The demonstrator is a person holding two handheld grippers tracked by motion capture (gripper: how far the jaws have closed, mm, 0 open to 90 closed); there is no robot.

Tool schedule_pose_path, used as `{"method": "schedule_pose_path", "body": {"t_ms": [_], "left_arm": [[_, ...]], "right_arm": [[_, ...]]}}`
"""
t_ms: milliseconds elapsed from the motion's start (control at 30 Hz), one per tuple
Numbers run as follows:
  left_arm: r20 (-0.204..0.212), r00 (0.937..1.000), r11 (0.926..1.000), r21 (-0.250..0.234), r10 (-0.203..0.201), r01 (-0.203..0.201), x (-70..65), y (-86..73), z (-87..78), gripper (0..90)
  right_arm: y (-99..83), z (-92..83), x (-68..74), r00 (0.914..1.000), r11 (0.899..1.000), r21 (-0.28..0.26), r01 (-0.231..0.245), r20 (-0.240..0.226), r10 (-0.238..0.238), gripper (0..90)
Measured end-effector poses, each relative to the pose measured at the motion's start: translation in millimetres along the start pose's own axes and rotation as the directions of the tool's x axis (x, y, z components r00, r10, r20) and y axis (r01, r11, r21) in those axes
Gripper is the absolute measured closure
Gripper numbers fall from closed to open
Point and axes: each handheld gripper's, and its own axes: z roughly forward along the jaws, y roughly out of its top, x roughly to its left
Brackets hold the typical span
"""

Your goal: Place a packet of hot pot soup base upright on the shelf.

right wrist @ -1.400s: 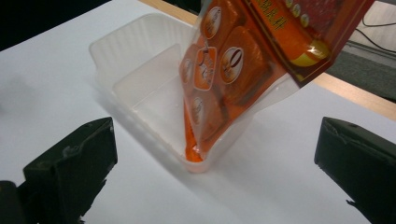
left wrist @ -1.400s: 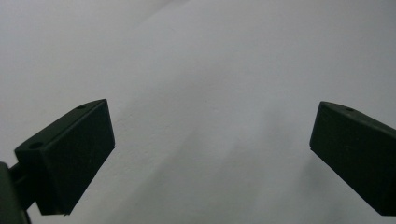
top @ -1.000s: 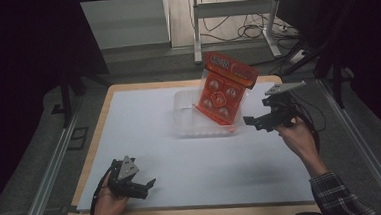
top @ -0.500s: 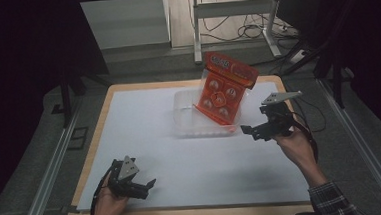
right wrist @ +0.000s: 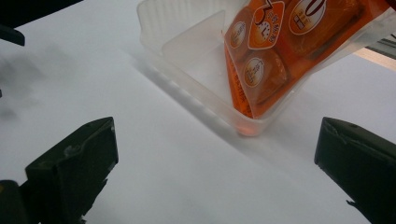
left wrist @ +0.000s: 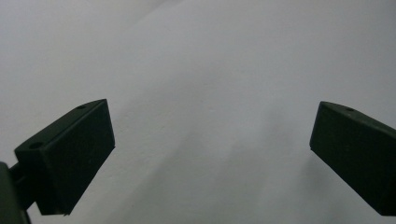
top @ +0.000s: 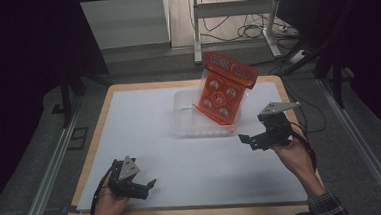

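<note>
High view: the orange packet [top: 223,90] leans tilted in the clear tray [top: 189,117] on the worktop [top: 144,120], its print unreadable. The left hand-held gripper [left wrist: 210,154] gapes empty. The right hand-held gripper [right wrist: 215,172] also gapes empty near the tray; the packet's round labels are too blurred to read

Orange snack packet [top: 223,88]: one, ahead of the right gripper [top: 253,139], standing in the tray.
Clear plastic tray [top: 186,118]: one, same place.
Grippers: two, counting the left gripper [top: 144,188].

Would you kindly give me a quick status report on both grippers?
Left gripper open, empty. Right gripper open, near clear tray. Orange snack packet leans in tray. Path clear.
</note>
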Motion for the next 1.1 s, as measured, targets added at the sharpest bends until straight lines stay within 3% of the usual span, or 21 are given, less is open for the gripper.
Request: {"method": "schedule_pose_path", "body": {"t_ms": [467, 700, 1100], "left_arm": [[0.002, 1.0, 1.0, 0.004, 0.006, -0.006, -0.3, 0.2, 0.5, 0.0], [0.002, 1.0, 1.0, 0.005, 0.006, -0.006, -0.5, 0.1, 0.8, 0.0], [0.002, 1.0, 1.0, 0.007, 0.006, -0.006, -1.0, 0.2, 1.1, 0.0]], "right_arm": [[-21.3, -1.6, 7.6, 0.9999, 1.0, -0.004, -0.01, -0.011, 0.01, 0.0], [-32.1, -1.6, 9.7, 0.9999, 0.999, -0.036, -0.011, -0.012, 0.01, 0.0], [-45.9, -0.2, 16.2, 0.9998, 1.0, -0.023, -0.02, 0.002, 0.02, 0.0]]}}
